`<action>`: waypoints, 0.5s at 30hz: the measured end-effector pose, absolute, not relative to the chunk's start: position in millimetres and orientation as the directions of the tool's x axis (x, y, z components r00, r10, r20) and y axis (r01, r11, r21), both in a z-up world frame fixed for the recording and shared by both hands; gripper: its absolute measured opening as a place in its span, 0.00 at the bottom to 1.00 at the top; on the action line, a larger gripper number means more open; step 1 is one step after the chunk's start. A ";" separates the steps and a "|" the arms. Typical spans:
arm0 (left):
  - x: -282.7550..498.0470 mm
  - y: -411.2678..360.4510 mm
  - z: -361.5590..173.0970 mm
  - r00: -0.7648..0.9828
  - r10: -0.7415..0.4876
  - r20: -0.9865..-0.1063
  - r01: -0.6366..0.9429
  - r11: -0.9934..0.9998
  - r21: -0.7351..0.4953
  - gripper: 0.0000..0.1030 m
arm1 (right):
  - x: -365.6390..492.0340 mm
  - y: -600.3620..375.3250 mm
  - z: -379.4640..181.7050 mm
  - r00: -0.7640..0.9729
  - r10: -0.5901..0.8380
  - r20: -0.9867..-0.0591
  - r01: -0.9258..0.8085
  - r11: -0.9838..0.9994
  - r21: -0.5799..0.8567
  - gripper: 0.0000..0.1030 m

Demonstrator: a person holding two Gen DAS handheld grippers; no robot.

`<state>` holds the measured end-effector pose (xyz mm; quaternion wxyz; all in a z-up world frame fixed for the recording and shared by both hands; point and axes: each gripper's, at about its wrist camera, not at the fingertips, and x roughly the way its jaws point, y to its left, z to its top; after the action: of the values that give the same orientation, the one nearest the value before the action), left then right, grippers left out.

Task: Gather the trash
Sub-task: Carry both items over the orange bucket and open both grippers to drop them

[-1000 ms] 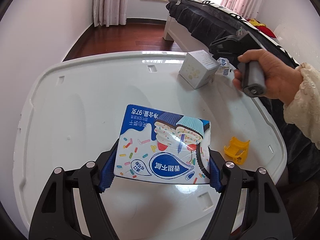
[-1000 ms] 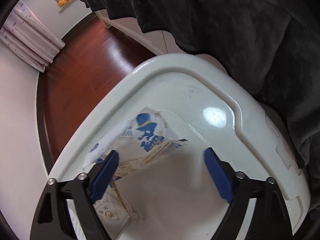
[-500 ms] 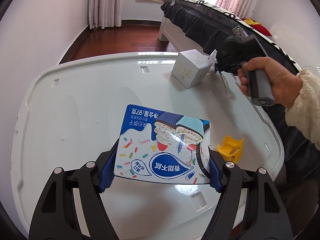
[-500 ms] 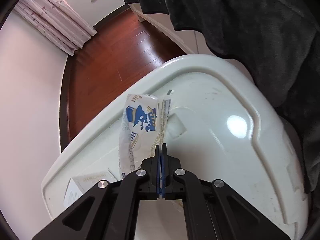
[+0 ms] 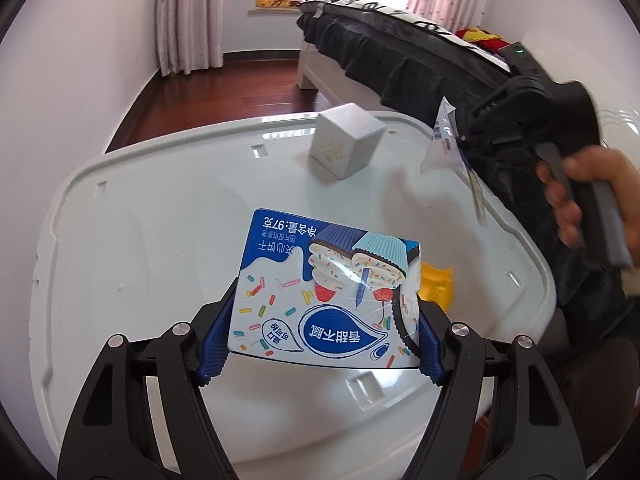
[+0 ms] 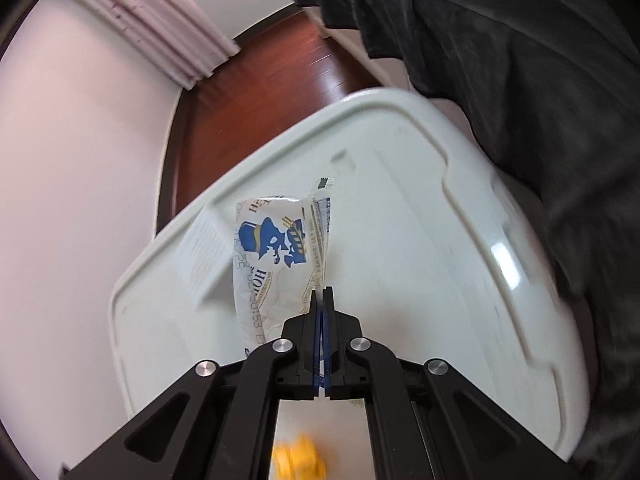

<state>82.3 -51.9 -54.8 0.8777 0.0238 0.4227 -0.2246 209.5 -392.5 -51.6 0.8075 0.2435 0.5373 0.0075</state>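
Note:
My left gripper is shut on a blue and white biscuit box, its blue pads pressed on both sides, above the white table. In the right wrist view my right gripper is shut on a crinkled white wrapper with a blue figure, lifted off the table. The left wrist view shows that wrapper hanging from the right gripper, which a hand holds at the table's right edge. A white cube box stands at the back. A yellow piece lies right of the biscuit box.
A bed with a dark cover runs along the table's right side and far end. Beyond the table lie a red wooden floor, pink curtains and white walls. The yellow piece shows blurred below my right gripper.
My right gripper shut on the wrapper, lifted it off the table and swung right, away from the cube box. My left gripper kept its hold on the biscuit box and rose slightly.

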 end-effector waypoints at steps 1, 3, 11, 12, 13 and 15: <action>78.2 -54.0 -53.7 0.538 -0.376 -0.755 0.420 0.896 -0.147 0.69 | 195.9 -388.9 -47.2 0.421 0.276 -0.864 0.230 0.889 0.396 0.00; 64.9 -58.3 -51.1 0.525 -0.383 -0.760 0.429 0.890 -0.152 0.69 | 169.6 -382.4 -39.0 0.418 0.274 -0.866 0.186 0.907 0.377 0.00; -4.7 -74.0 -54.3 0.457 -0.380 -0.804 0.453 0.878 -0.158 0.69 | 56.2 -343.0 -30.8 0.363 0.312 -0.878 0.011 0.941 0.338 0.00; -13.8 -75.6 -55.7 0.446 -0.378 -0.811 0.455 0.876 -0.158 0.69 | 40.7 -337.4 -32.7 0.351 0.317 -0.881 -0.012 0.942 0.334 0.00; -21.5 -76.6 -56.4 0.439 -0.379 -0.815 0.458 0.874 -0.160 0.69 | 26.2 -331.2 -35.0 0.337 0.328 -0.882 -0.032 0.941 0.337 0.00; -37.6 -78.4 -59.0 0.419 -0.383 -0.823 0.453 0.874 -0.177 0.69 | 2.5 -321.8 -39.1 0.311 0.335 -0.889 -0.071 0.941 0.330 0.00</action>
<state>-37.6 -78.4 -59.0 0.8415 0.0362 0.4785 -0.2483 2.5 -321.8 -39.1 0.8013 0.1156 0.5731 0.1267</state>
